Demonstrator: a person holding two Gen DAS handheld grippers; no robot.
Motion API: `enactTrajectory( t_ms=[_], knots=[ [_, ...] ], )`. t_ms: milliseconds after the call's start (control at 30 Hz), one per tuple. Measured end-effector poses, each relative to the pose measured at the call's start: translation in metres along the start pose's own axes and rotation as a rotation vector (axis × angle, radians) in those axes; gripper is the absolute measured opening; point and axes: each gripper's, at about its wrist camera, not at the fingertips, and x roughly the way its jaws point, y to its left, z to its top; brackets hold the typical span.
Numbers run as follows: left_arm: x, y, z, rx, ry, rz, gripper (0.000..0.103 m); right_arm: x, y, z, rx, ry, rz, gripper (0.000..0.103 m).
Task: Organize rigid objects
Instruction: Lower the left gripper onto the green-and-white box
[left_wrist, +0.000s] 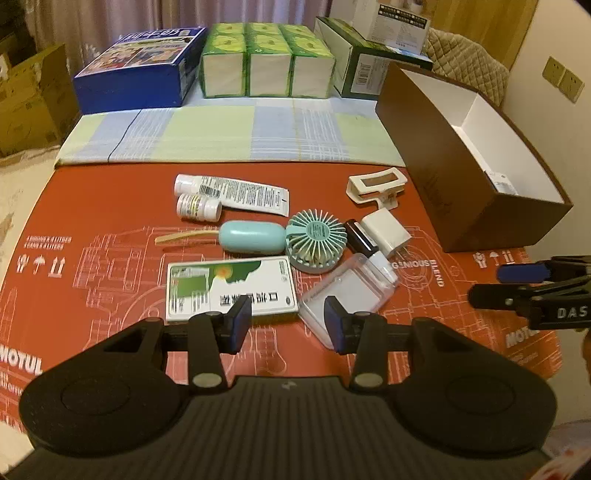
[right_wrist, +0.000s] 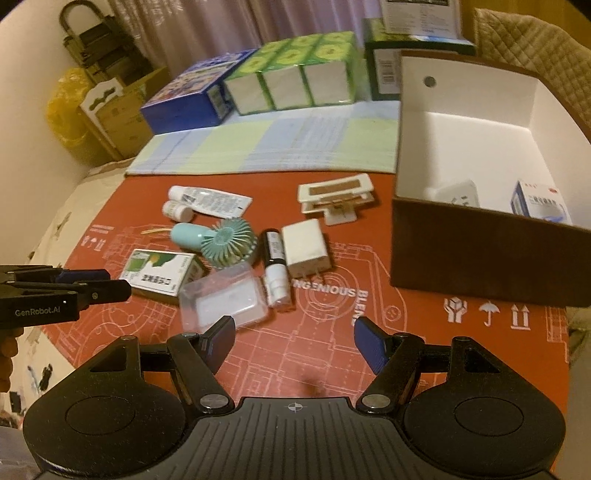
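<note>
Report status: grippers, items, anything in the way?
Left gripper and right gripper open, empty. Loose items on red mat; brown box holds two. Path unobstructed.

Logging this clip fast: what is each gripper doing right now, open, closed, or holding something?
Left gripper: open, holding nothing, above the red mat.
Right gripper: open wide, holding nothing.

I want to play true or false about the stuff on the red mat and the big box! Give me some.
1. The teal fan lies on the red mat. True.
2. The brown box has nothing inside. False: a small blue-and-white carton and something white are in it.
3. The left claw grips the clear case. False: it is open, holding nothing.
4. The right claw is open. True.
5. The white charger sits beside the black-and-white tube. True.
</note>
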Motion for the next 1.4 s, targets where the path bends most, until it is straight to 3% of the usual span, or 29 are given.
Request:
enactTrajectory(
  t_ms=[667,1033,1400],
  knots=[
    [0.059,-0.01,0.019,0.15,0.034,0.03,0.039,0.003,-0.033,0.001,0.121,-0.003,-0.093,0.068],
    [0.085,-0.013,0.021,0.221,0.034,0.099,0.04,0.013,-0.034,0.004,0.118,0.027,-0.095,0.068],
    [0.074,0.038,0.014,0.113,0.037,0.191,0.046,0.03,-0.014,0.012,0.055,0.055,-0.048,0.068]
  ],
)
